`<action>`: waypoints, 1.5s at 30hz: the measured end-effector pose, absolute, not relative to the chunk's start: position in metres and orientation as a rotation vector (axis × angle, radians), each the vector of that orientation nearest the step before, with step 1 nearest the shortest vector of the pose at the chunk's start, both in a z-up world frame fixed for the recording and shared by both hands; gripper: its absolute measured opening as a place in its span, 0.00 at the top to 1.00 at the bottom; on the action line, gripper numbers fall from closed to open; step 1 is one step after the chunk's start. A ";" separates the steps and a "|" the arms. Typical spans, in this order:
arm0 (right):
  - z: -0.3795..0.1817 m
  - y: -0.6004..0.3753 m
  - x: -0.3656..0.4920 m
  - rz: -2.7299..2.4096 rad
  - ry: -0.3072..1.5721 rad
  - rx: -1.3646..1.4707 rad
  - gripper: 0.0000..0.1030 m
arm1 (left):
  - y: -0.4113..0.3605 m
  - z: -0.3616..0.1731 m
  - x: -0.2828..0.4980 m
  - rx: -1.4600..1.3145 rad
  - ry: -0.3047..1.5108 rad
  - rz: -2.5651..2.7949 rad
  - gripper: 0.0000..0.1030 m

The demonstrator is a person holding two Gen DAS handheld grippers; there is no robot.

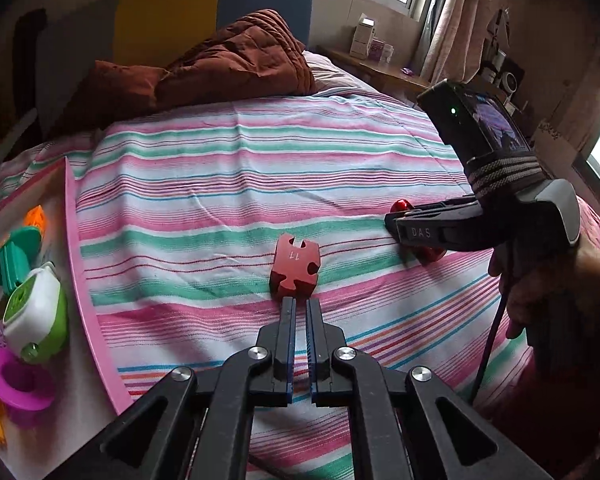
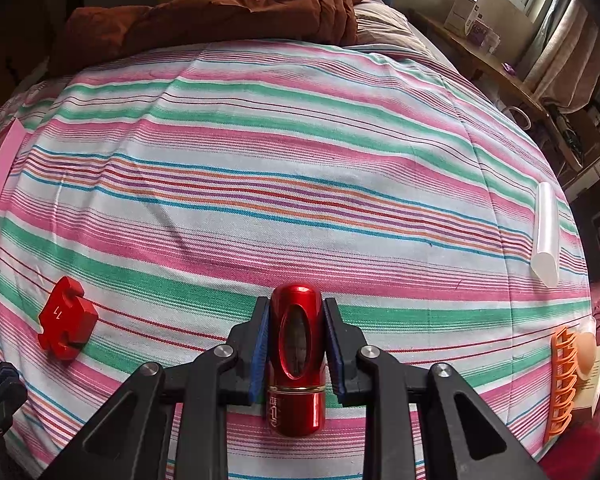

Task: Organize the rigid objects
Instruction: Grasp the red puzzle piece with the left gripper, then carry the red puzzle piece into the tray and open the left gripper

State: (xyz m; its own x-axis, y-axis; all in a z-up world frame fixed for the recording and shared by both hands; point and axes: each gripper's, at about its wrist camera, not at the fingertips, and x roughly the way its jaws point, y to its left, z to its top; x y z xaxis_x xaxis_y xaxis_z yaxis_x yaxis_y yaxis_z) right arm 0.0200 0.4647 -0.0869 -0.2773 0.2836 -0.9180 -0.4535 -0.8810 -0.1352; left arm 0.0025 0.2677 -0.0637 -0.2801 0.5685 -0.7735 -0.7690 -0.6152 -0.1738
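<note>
Beside the pink tray (image 1: 74, 240) of toys, left fingers (image 1: 288, 312) closed; right fingers (image 2: 262, 328) gripping red cylinder (image 2: 297, 360).

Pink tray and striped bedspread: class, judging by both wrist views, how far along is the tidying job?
Done: several plastic toys already lie in the pink tray. In hand: the right gripper is shut on a shiny red metal cylinder; the left gripper is shut and empty beside the red puzzle-shaped block. Left: that block, a translucent white tube and an orange comb-like piece.

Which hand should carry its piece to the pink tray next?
Right, probably. Its tongs are already shut on the red metal cylinder. The left tongs are shut empty, just short of the red puzzle block.
</note>
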 end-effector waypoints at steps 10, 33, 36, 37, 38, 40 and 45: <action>-0.085 0.463 0.022 2.186 0.223 -1.529 0.75 | 0.320 -0.074 -0.020 -1.000 0.555 1.925 0.46; -0.087 0.457 0.020 2.183 0.186 -1.521 0.75 | 0.252 -0.038 0.007 -1.007 0.382 2.079 0.69; -0.088 0.455 0.020 2.185 0.172 -1.517 0.75 | 0.238 -0.031 0.009 -1.006 0.358 2.111 0.69; -0.087 0.455 0.020 2.185 0.167 -1.517 0.75 | 0.233 -0.029 0.009 -1.006 0.349 2.122 0.69; -0.087 0.454 0.020 2.185 0.164 -1.516 0.75 | 0.231 -0.027 0.009 -1.003 0.344 2.132 0.69; -0.087 0.454 0.020 2.187 0.155 -1.514 0.75 | 0.223 -0.023 0.010 -0.997 0.336 2.149 0.69; -0.088 0.449 0.018 2.191 0.106 -1.517 0.75 | 0.205 -0.018 0.007 -1.020 0.294 2.185 0.69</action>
